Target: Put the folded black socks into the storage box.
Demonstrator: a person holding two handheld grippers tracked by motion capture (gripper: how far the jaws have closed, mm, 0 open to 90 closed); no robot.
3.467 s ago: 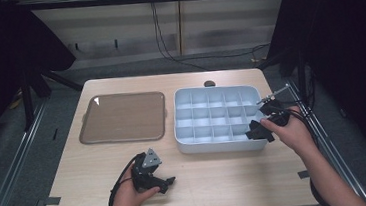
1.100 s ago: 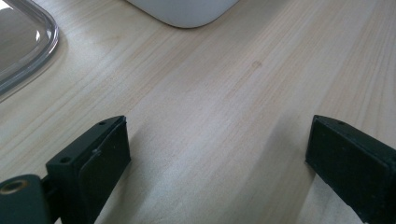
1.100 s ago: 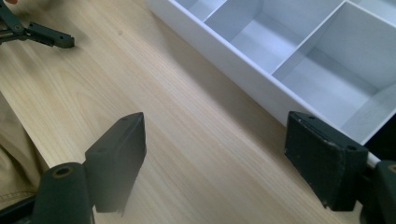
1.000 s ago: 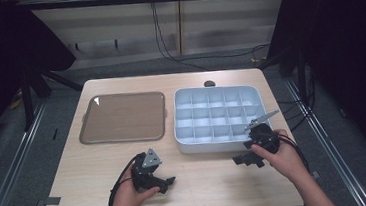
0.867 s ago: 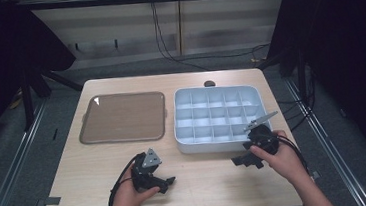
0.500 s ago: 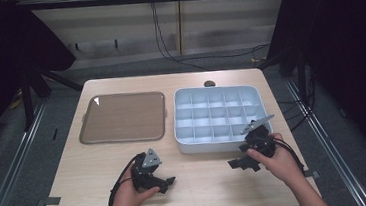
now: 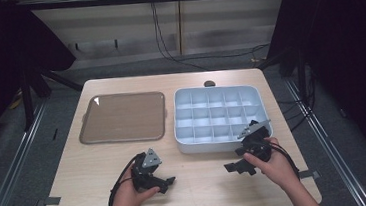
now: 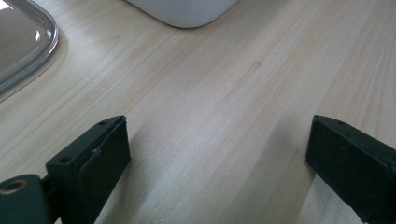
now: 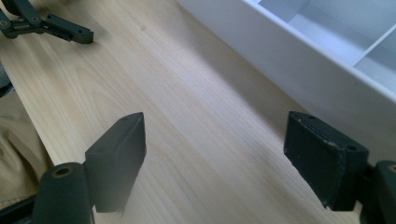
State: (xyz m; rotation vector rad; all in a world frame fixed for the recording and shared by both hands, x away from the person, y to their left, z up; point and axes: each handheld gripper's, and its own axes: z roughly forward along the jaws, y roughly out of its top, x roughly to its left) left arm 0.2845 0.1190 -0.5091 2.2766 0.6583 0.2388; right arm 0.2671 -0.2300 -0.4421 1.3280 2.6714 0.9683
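Organiser tray (image 9: 299,51): white, empty, cut off at the frame edge, just beyond the right-hand jaw of the right gripper (image 9: 219,158). Clear lid (image 8: 23,44): cropped, beyond the left-hand jaw of the left gripper (image 8: 217,161). Both pairs of jaws are spread, nothing gripped. Table (image 7: 203,181): pale wood. Dark room; grey floor (image 7: 6,168).
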